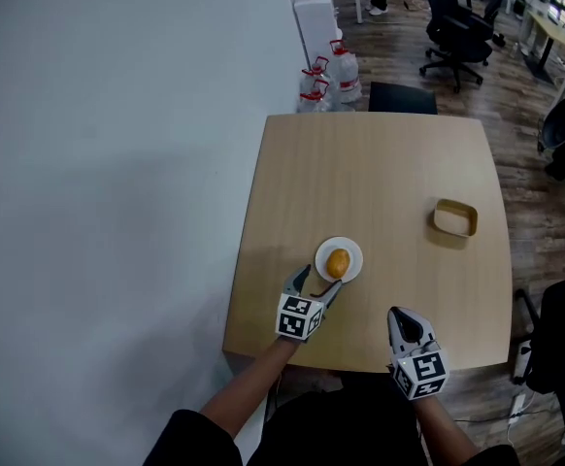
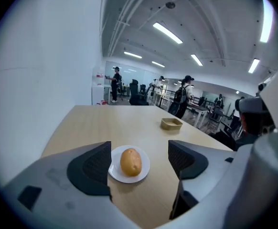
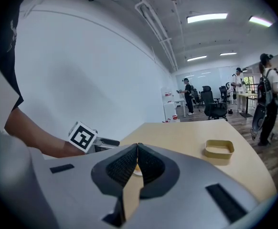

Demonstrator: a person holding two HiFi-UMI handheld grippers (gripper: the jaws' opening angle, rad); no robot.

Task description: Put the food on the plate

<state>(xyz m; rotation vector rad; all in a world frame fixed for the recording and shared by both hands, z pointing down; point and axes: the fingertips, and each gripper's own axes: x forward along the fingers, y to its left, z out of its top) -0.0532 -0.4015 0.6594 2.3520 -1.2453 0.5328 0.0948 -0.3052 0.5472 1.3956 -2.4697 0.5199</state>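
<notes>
Potato on the plate, two grippers at the near edge of the bench

The light wooden bench (image 1: 380,163) stands against a white wall on the left. The left gripper (image 1: 315,283) hovers just near of the plate with its jaws spread wide and nothing between them. The right gripper (image 1: 399,316), further right, has its jaws pressed together and empty. A shallow tan tray (image 1: 454,218) sits toward the right edge. The small white plate (image 1: 353,251) carries the potato (image 1: 338,262).

Matt wood-look table (image 1: 380,183), glossy white plate (image 1: 350,250).
</notes>
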